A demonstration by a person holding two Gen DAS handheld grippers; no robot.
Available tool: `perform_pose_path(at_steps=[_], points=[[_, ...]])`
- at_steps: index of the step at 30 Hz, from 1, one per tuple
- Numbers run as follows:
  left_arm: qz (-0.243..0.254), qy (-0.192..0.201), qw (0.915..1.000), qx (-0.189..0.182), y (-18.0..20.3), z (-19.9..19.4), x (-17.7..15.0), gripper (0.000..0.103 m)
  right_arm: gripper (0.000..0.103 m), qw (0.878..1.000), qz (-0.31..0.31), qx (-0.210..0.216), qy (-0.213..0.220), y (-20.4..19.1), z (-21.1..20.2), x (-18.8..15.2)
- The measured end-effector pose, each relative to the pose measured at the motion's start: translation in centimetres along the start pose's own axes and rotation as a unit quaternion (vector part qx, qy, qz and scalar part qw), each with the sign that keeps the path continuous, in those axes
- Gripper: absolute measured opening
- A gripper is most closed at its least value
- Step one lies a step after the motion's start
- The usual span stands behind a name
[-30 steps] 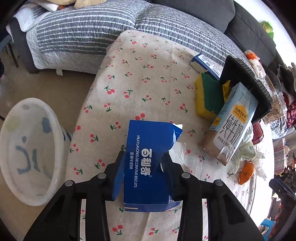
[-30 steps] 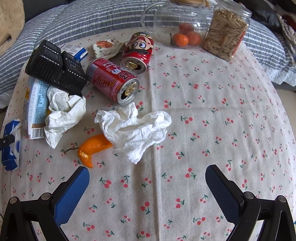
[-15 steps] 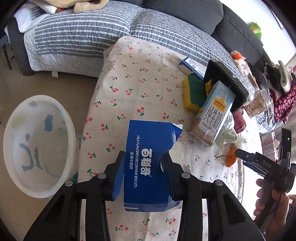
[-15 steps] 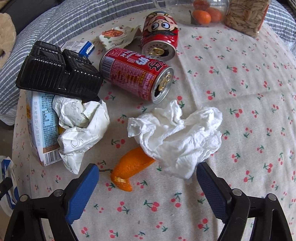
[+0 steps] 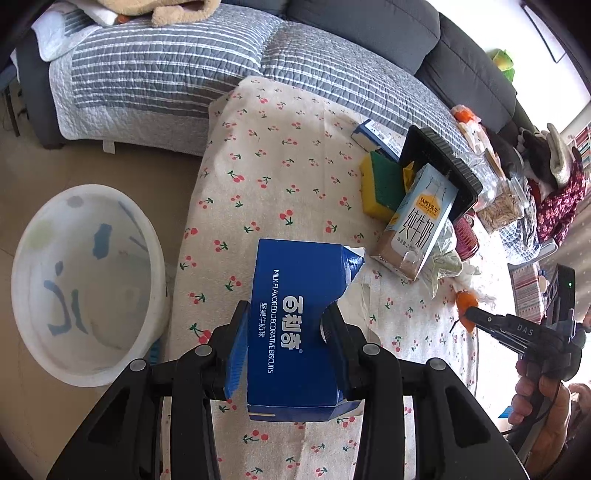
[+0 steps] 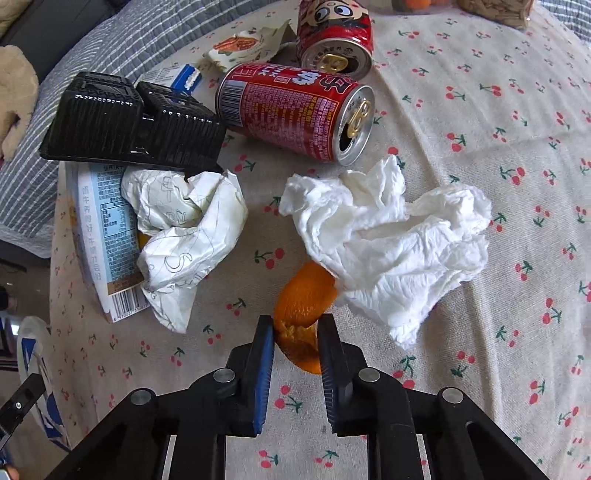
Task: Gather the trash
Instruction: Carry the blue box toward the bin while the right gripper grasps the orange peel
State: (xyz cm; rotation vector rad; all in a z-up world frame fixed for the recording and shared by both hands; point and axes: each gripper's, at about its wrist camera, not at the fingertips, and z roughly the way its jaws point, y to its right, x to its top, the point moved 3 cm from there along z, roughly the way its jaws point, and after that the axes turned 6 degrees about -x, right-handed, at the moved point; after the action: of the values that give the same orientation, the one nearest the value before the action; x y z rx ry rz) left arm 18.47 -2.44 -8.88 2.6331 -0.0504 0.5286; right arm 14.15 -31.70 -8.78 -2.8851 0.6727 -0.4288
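My left gripper (image 5: pixel 286 317) is shut on a blue biscuit box (image 5: pixel 295 325) and holds it above the cherry-print table near its left edge. A white bin (image 5: pixel 88 284) stands on the floor to the left. My right gripper (image 6: pixel 297 325) is shut on an orange peel (image 6: pixel 303 299) that lies on the table; it also shows in the left wrist view (image 5: pixel 476 317). A crumpled white tissue (image 6: pixel 391 236) touches the peel's far end. Crumpled lined paper (image 6: pixel 184 229), two red cans (image 6: pixel 291 110), a black tray (image 6: pixel 129 122) and a milk carton (image 6: pixel 103 229) lie beyond.
A yellow-green sponge (image 5: pixel 380 184) and a small blue-white box (image 5: pixel 373 136) lie on the table's far side. A striped sofa (image 5: pixel 166 62) runs behind the table. A jar of seeds (image 6: pixel 495 11) stands at the far right edge.
My right gripper moved forward and down and closed on the orange peel. My left gripper lifted the blue box higher and back, so the bin and floor show more.
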Motion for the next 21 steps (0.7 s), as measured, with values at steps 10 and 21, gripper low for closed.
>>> perform_pose_path(at_steps=[10, 21], points=[[-0.003, 0.023, 0.9997, -0.009, -1.3, -3.1, -0.7, 0.042, 0.02, 0.999, -0.021, 0.042, 0.021, 1.5, -4.5, -2.5], [-0.031, 0.045, 0.9985, 0.002, -4.6, -6.1, -1.6, 0.042, 0.02, 0.992, -0.098, 0.065, 0.038, -3.7, -5.8, -5.3]])
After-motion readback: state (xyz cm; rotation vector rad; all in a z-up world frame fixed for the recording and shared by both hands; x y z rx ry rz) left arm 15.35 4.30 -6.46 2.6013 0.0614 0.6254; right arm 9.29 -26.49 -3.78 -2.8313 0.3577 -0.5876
